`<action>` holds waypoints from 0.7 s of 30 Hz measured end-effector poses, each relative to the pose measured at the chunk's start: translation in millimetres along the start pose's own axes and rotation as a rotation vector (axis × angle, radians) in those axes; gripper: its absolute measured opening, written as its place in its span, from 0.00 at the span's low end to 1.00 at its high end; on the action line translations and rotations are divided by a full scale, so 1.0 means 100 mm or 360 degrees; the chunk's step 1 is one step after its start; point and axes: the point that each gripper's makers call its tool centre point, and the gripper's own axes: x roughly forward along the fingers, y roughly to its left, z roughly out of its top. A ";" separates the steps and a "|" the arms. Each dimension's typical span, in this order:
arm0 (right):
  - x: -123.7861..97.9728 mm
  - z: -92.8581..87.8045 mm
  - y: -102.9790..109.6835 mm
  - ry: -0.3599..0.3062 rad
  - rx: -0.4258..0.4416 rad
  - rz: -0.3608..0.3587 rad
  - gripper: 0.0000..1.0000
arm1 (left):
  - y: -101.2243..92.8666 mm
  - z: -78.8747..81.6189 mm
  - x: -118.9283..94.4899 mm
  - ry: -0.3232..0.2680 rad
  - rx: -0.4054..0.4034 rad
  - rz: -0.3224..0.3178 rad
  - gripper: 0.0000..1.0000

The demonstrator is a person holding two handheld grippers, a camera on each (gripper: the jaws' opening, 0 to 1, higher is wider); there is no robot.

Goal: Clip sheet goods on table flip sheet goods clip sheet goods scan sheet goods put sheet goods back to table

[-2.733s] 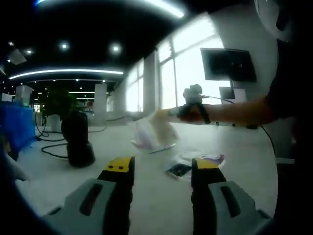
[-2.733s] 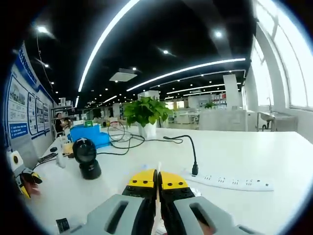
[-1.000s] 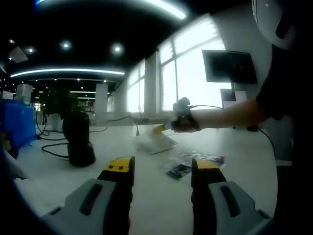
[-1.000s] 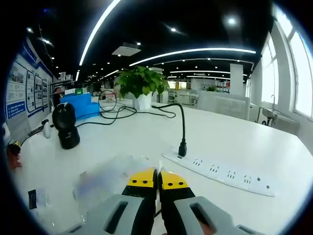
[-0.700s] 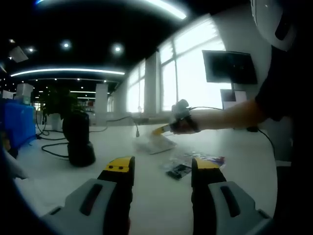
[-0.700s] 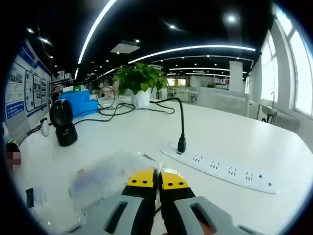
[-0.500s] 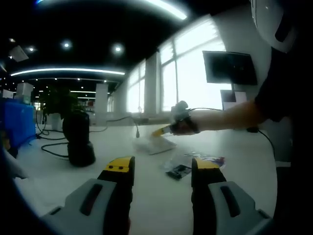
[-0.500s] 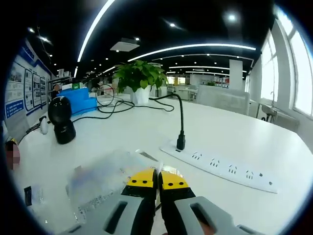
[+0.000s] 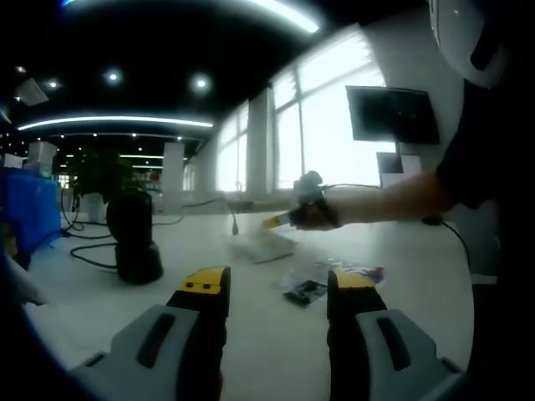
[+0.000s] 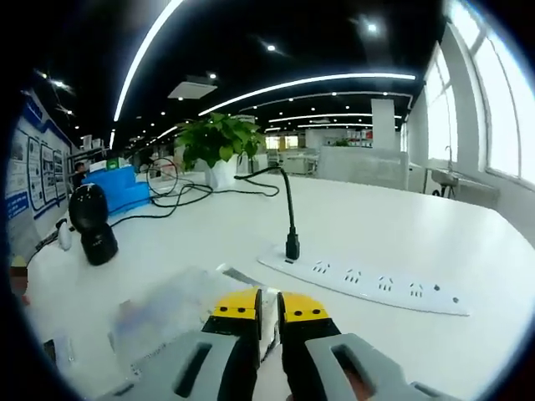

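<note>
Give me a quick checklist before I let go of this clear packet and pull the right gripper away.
1. Clear packet lying down on the white table: ok, it looks flat on the surface.
2. Right gripper released: cannot tell, a narrow gap shows between the jaws and the packet edge sits there.
3. Power strip away from the packet: ok, apart.
4. Left gripper free: ok, open, nothing between the jaws.
5. Black scanner out of the retreat path: ok, far off to the side.

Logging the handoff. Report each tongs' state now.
Left tongs: open, holding nothing.
Right tongs: slightly parted, clear packet lying on table; grip unclear.
</note>
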 end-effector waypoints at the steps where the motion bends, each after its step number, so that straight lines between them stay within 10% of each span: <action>1: -0.02 0.02 -0.01 -0.0003 -0.0003 -0.0004 0.06 | 0.00 0.00 0.00 0.0000 0.0000 -0.0002 0.39; 9: -0.30 0.35 0.12 -0.0120 -0.0104 -0.0064 0.15 | -0.02 0.00 0.00 -0.0004 0.0008 -0.0010 0.39; 21: -0.20 0.28 0.85 -0.0109 -0.0394 0.0072 0.78 | -0.05 0.01 -0.01 -0.0011 0.0025 -0.0031 0.39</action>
